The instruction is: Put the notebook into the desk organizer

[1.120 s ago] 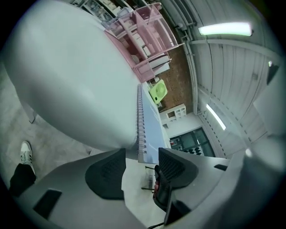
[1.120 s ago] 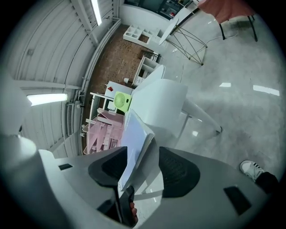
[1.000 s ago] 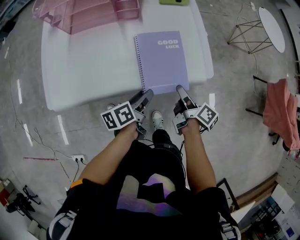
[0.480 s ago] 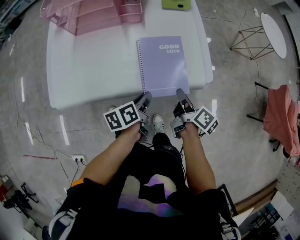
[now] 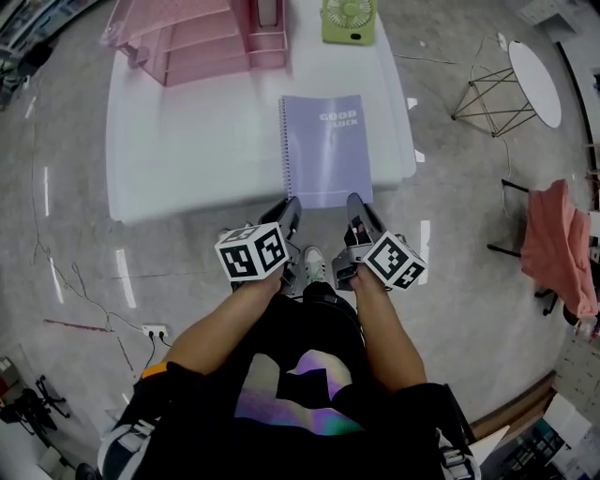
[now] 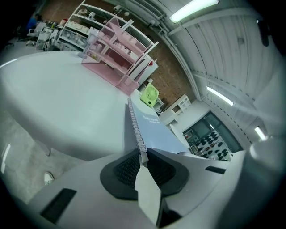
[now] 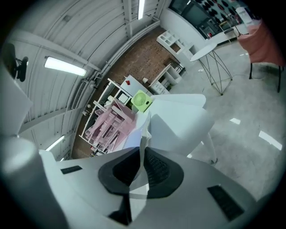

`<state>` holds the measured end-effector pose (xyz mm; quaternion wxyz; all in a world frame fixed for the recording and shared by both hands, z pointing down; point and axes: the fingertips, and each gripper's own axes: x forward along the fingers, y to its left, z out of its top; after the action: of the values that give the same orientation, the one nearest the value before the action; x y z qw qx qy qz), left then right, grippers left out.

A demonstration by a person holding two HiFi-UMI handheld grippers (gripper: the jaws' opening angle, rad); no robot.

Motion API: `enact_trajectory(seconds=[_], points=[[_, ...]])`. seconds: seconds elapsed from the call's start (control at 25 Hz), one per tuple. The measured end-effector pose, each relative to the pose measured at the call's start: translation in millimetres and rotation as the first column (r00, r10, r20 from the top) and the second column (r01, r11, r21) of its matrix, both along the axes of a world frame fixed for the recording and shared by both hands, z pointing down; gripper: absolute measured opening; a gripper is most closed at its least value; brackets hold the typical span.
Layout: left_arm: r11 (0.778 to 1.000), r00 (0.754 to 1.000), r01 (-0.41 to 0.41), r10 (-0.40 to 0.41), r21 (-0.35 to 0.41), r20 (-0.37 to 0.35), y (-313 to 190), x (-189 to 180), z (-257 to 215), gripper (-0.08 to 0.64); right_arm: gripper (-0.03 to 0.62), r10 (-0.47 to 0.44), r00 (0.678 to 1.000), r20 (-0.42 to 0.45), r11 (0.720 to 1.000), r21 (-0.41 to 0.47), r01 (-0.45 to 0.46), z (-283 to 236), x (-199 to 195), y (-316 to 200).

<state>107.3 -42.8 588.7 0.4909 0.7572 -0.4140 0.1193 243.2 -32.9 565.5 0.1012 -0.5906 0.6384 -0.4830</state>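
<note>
The notebook [image 5: 326, 150] lies on the table [image 5: 187, 141], at five o'clock from the organizer [image 5: 187, 37]. The left gripper [image 5: 292, 207] is closing its jaws on the spiral corner. The right gripper [image 5: 354, 202] pinches the near edge.

Green fan [image 5: 349, 21] on white table [image 5: 187, 141]

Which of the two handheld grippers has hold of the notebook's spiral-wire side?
The left gripper: its jaws are closing on the spiral-bound near corner of the notebook. The right gripper pinches the plain, unbound corner.
</note>
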Motion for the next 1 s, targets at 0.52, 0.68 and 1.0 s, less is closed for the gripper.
enact_trajectory(seconds=[0.52, 0.68, 1.0], points=[[0.984, 0.999, 0.049, -0.051, 0.171, 0.010, -22.1, -72.5, -77.5, 0.051, 0.037, -0.073, 0.993, -0.093, 0.982, 0.168, 0.088, -82.9, -78.0, -23.8], [0.973, 0.996, 0.083, -0.090, 0.216, 0.022, -36.3, -120.9, -106.7, 0.051, 0.037, -0.105, 0.991, -0.080, 0.968, 0.219, 0.121, -110.2, -125.9, -41.2], [0.959, 0.992, 0.107, -0.120, 0.261, 0.032, -56.8, -210.1, -143.2, 0.051, 0.037, -0.133, 0.989, -0.060, 0.951, 0.273, 0.144, -144.4, -215.4, -64.1]])
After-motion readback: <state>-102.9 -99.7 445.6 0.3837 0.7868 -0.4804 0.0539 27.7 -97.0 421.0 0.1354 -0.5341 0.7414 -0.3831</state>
